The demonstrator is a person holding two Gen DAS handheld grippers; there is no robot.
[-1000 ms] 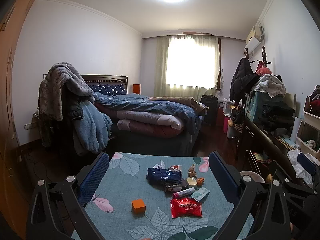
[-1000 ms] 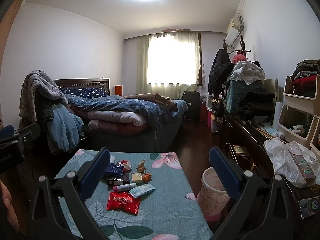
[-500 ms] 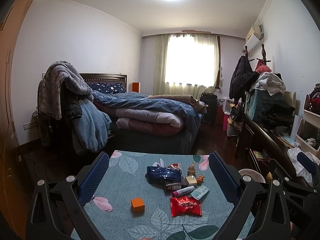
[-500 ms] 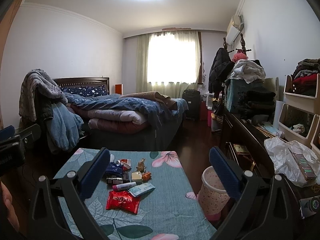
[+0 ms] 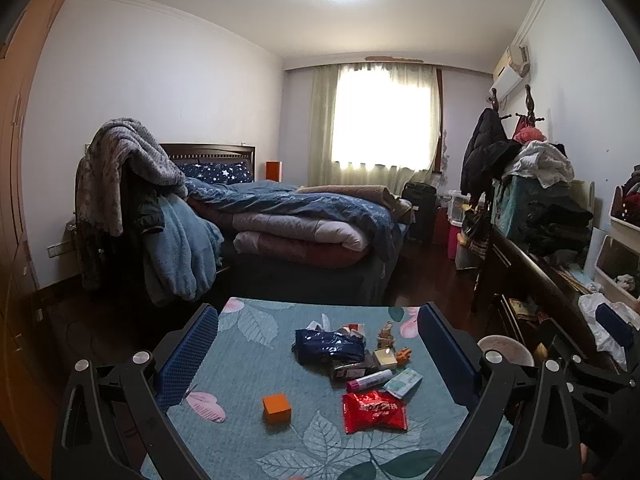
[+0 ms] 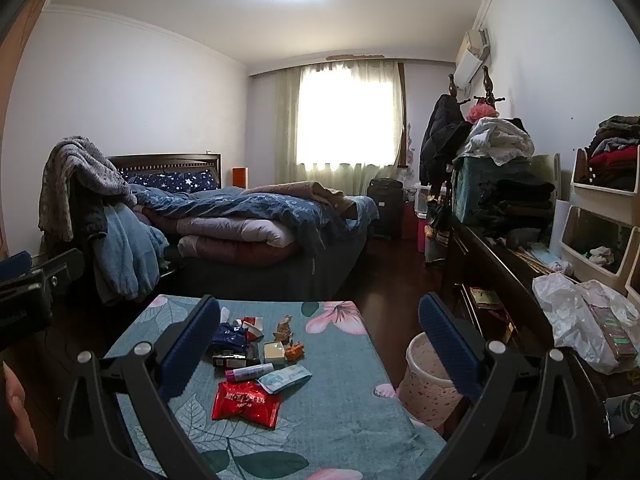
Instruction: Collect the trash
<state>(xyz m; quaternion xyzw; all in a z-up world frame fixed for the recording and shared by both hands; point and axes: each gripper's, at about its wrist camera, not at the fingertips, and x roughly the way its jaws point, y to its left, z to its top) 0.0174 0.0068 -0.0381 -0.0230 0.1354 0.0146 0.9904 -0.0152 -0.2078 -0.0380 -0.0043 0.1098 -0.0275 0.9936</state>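
1. Both grippers sit wide open and empty — my left gripper [image 5: 318, 354] and my right gripper [image 6: 320, 354] each hang above the near end of the table [image 6: 340, 432] with their blue pads spread and nothing between them.

2. I judge this as the approach step: no trash has been picked up yet, and I am lining up on the pile.

3. Where the trash lies: a loose cluster sits toward the middle and far half of the table. Nearest me is the red wrapper [image 6: 245, 403]; just beyond it the pale blue packet [image 6: 285, 377] and the pink-capped tube [image 6: 249, 371] lie side by side. Farther still come the dark blue bag [image 5: 329, 345], a small pale box [image 6: 273, 352] and some small scraps I cannot make out.

4. An orange cube [image 5: 277, 408] sits alone, to the left of the wrapper and well apart from the cluster. Whether it counts as trash I cannot tell.

5. The pink bin [image 6: 430, 378] stands on the floor just off the table's right edge — the likely drop point.

6. Next move, as I see it: lower the right gripper over the red wrapper, close on it, then swing right over the bin's rim. The wrapper is thin and flat, so the pads must come low to pinch it.
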